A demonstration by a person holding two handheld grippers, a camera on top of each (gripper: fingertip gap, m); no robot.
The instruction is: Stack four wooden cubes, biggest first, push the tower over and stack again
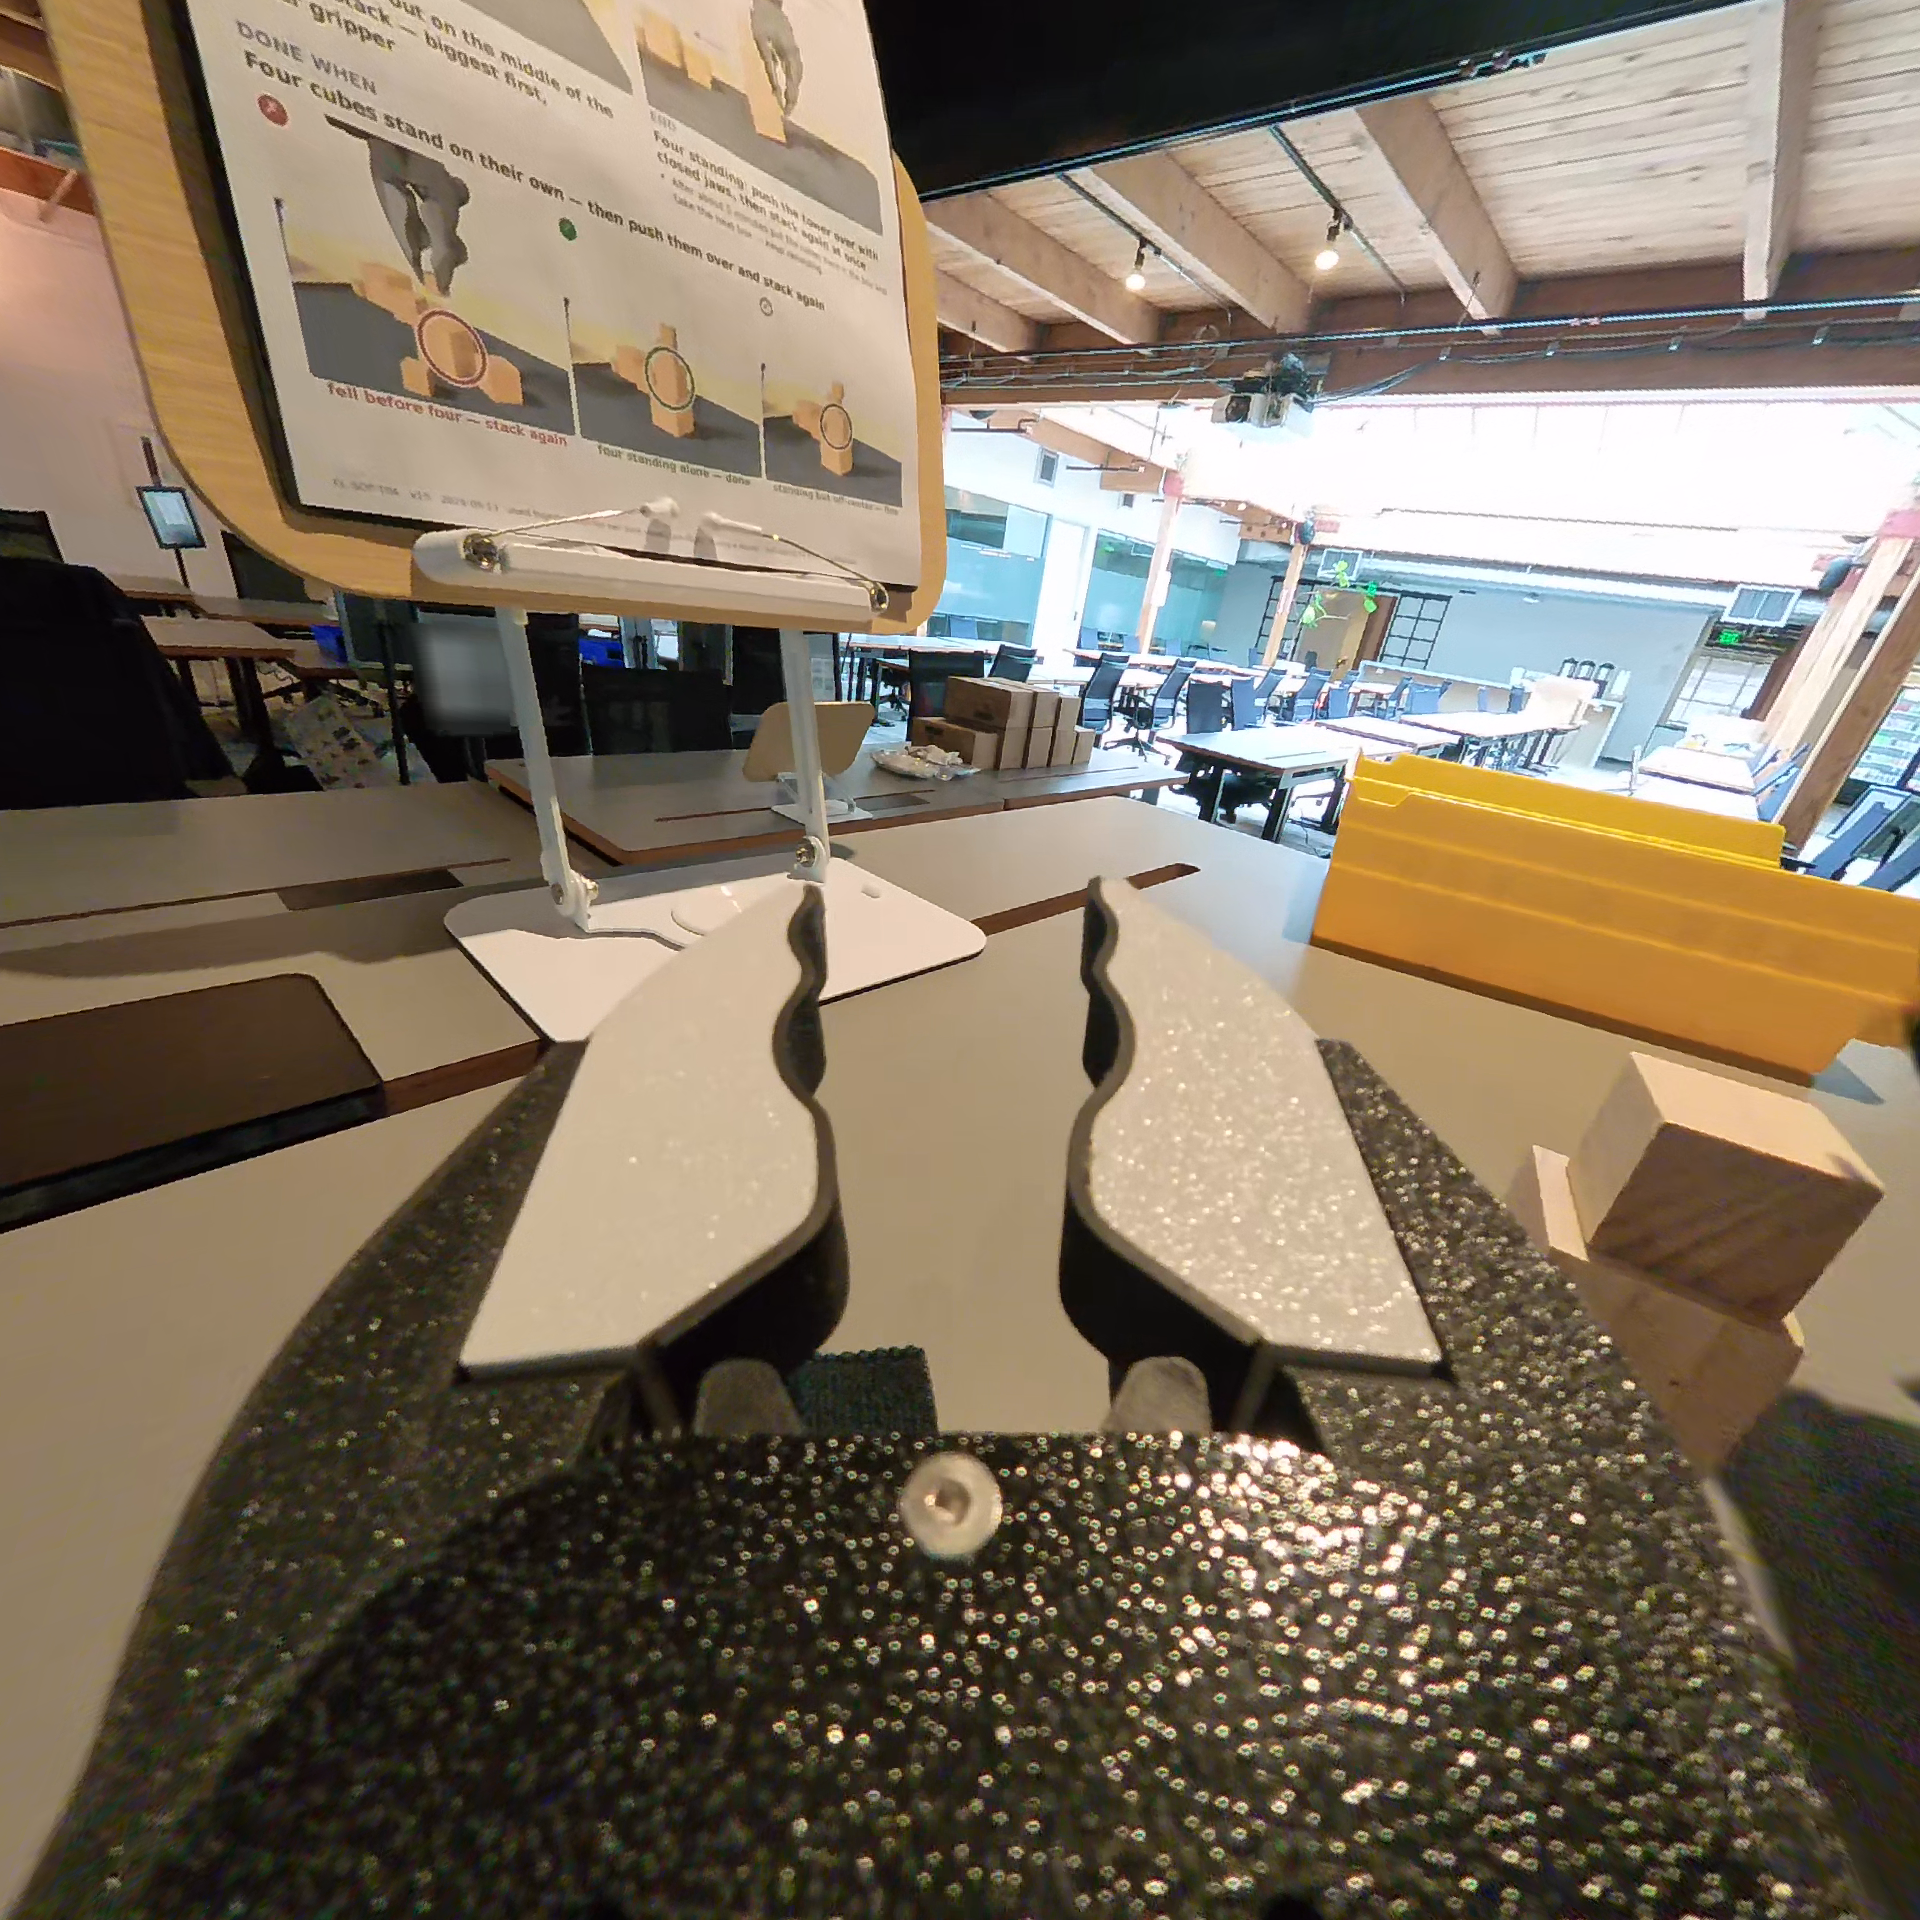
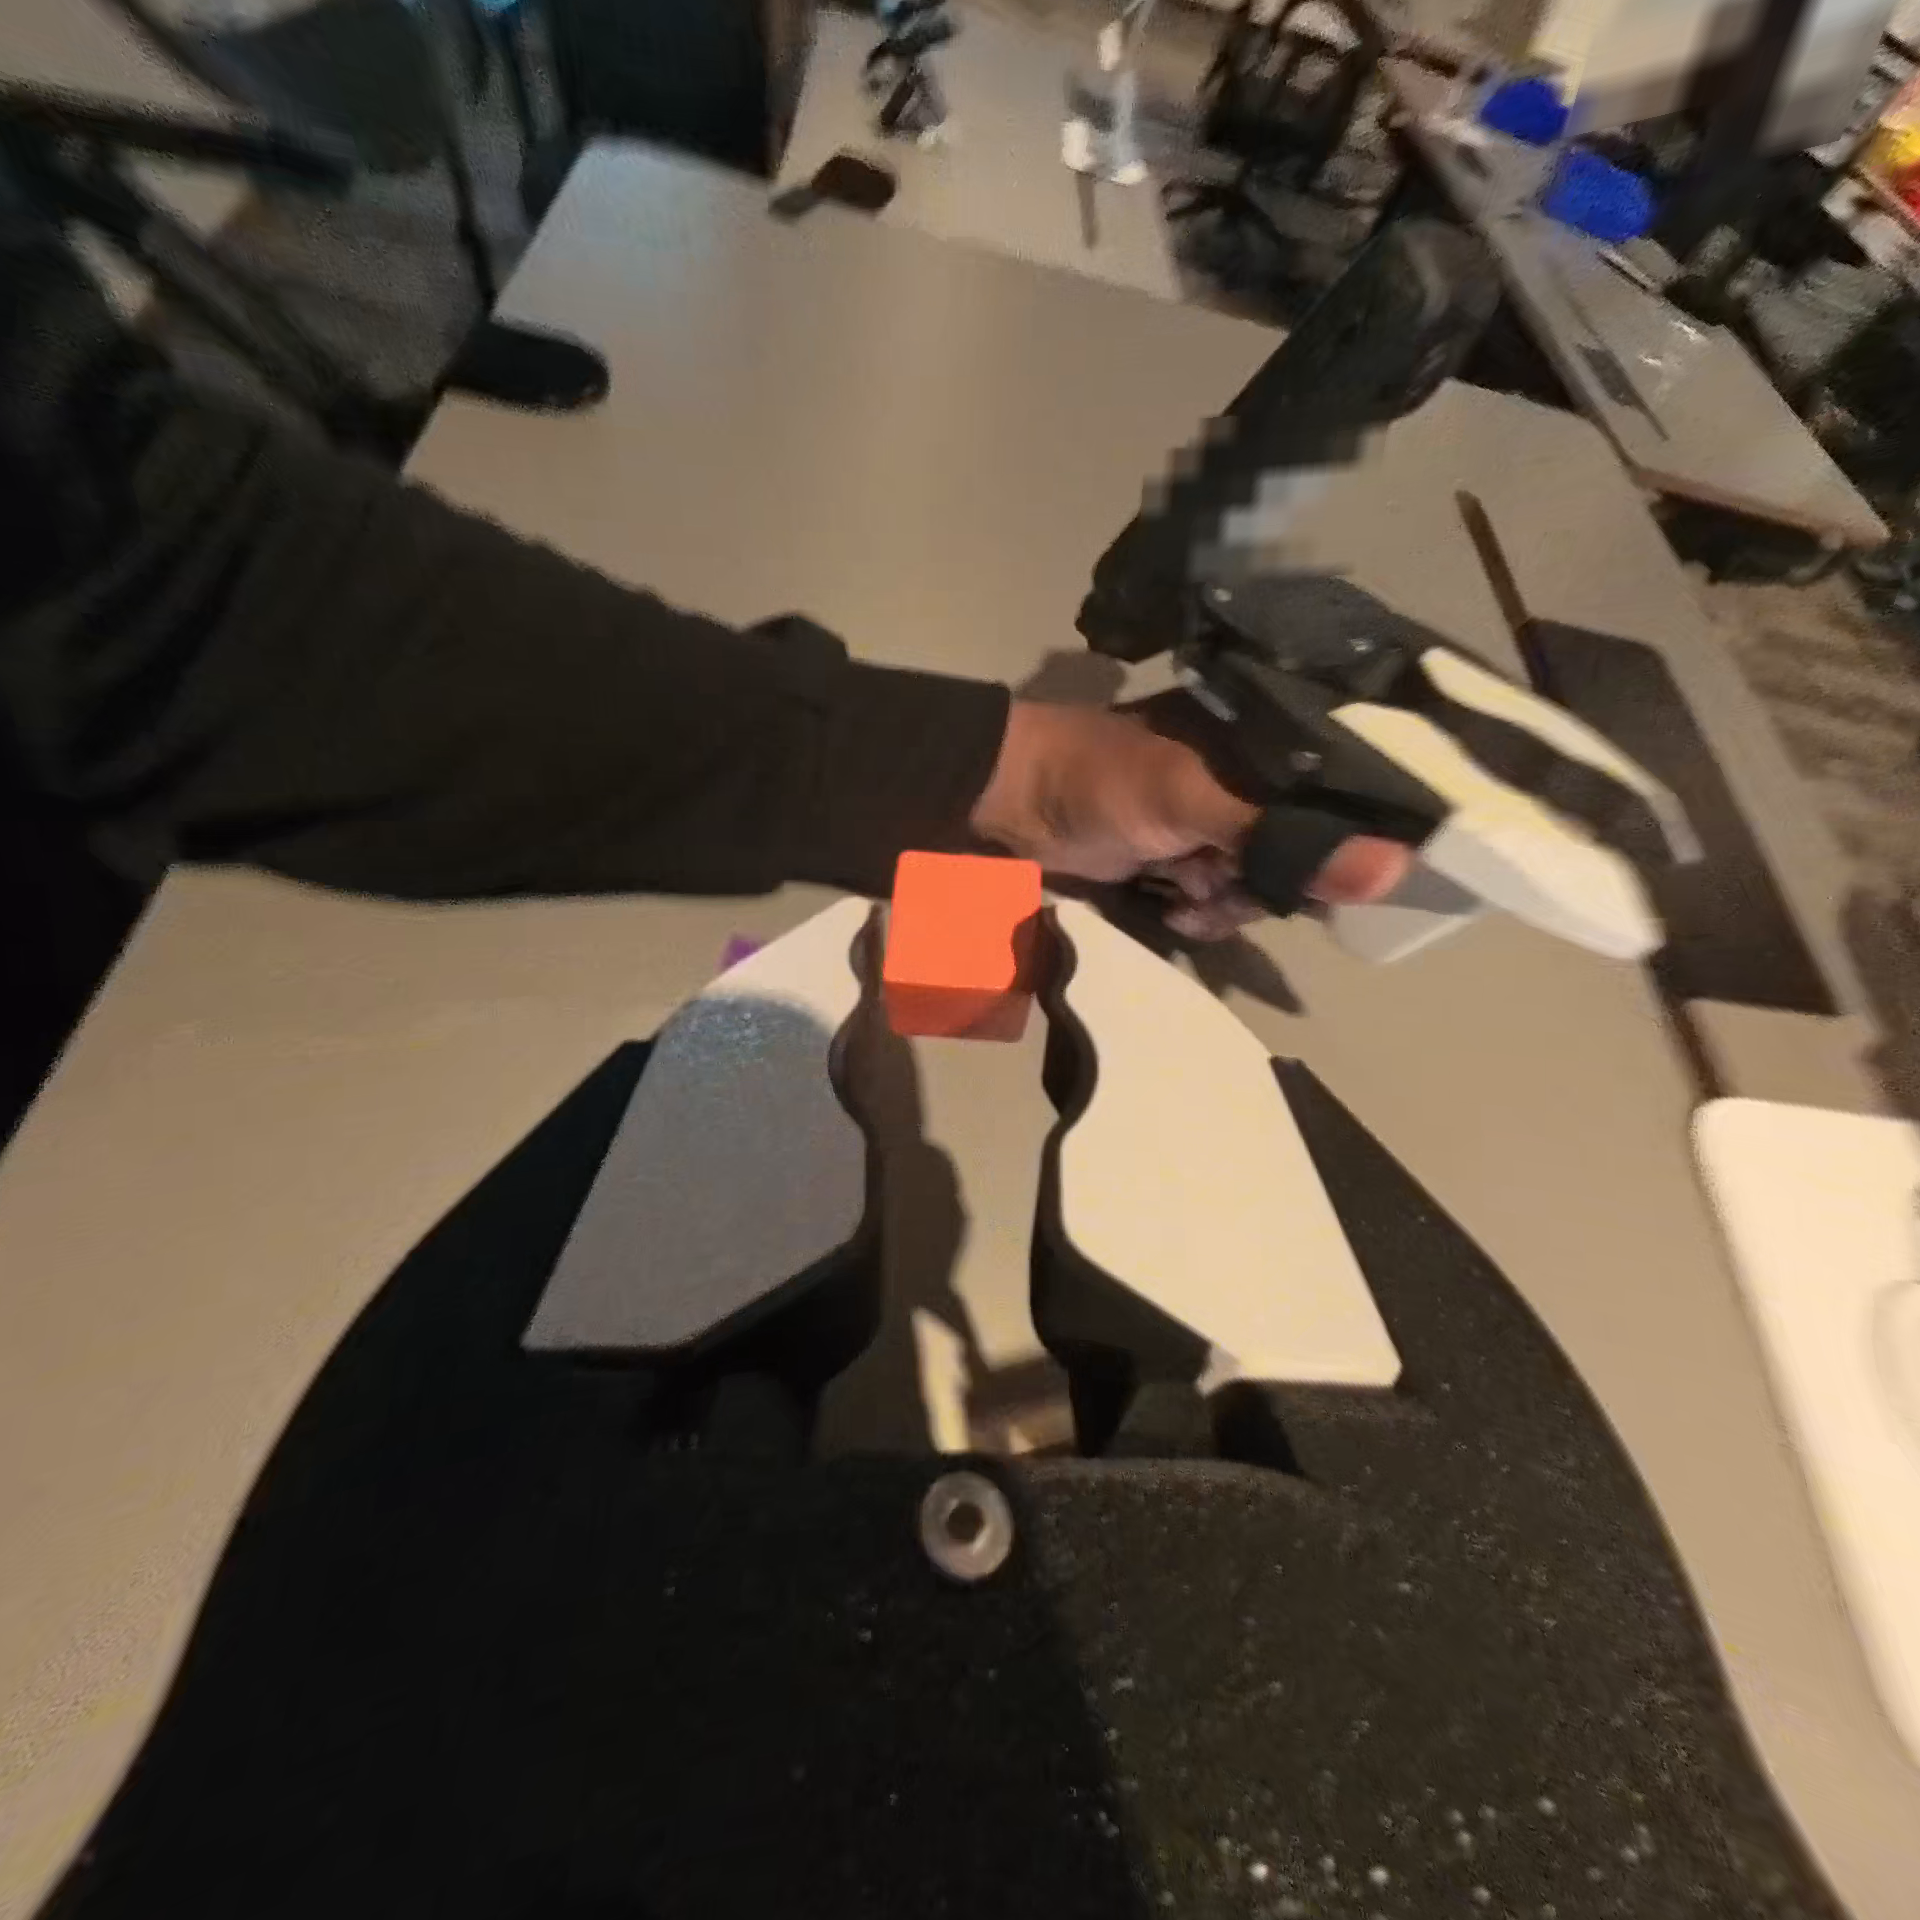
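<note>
In the left wrist view, my left gripper (image 1: 956, 935) is open and empty, held above the grey table (image 1: 987, 1091). To its right, two plain wooden cubes are stacked: the upper cube (image 1: 1725, 1195) sits askew on the lower cube (image 1: 1683, 1361). In the right wrist view, my right gripper (image 2: 961, 966) is shut on an orange cube (image 2: 961, 935) at its fingertips, held above the table. Beyond it, a hand (image 2: 1122, 810) in a black sleeve holds the left gripper (image 2: 1657, 888), open. A small purple thing (image 2: 740, 948) peeks out behind my right gripper's left finger.
A yellow bin (image 1: 1558, 914) stands at the back right. An instruction sheet (image 1: 582, 260) is mounted on a stand with a white base (image 1: 727, 925) behind the left gripper. A dark mat (image 1: 177, 1070) lies at the left. Office desks and chairs stand farther back.
</note>
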